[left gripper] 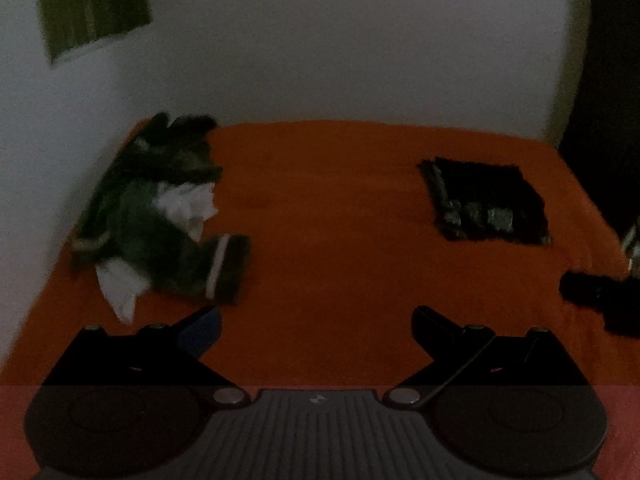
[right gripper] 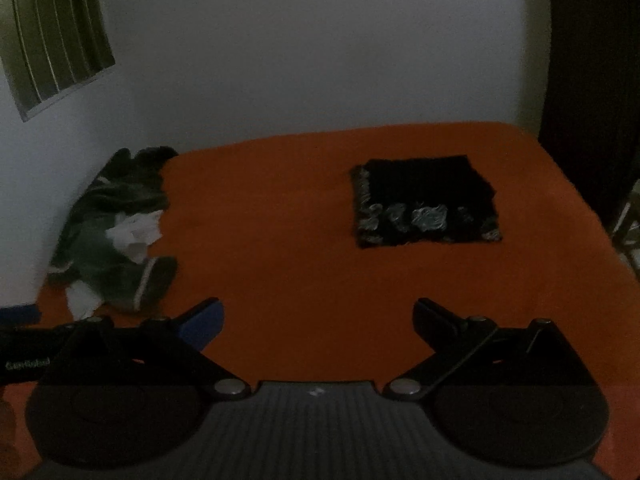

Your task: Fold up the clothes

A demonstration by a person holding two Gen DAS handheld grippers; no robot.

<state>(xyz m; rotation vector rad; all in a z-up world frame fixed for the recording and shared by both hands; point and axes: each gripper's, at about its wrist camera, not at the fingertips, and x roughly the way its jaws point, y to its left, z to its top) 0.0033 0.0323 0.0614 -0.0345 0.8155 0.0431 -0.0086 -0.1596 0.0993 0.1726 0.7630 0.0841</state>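
Observation:
A crumpled heap of dark green and white clothes (left gripper: 160, 216) lies at the left side of the orange bed (left gripper: 328, 208), against the wall. A black garment with a pale pattern (left gripper: 486, 200) lies folded flat at the right. My left gripper (left gripper: 316, 324) is open above the bed's near part, with nothing between its fingers. In the right wrist view the heap (right gripper: 116, 228) is at the far left and the folded black garment (right gripper: 424, 200) at centre right. My right gripper (right gripper: 318, 318) is open too and holds nothing.
White walls (left gripper: 320, 40) border the bed at the back and left. A barred window (right gripper: 52, 36) is set high on the left wall. The other gripper's dark tip (left gripper: 592, 292) shows at the right edge. A dark wardrobe or doorway (right gripper: 592, 80) stands right of the bed.

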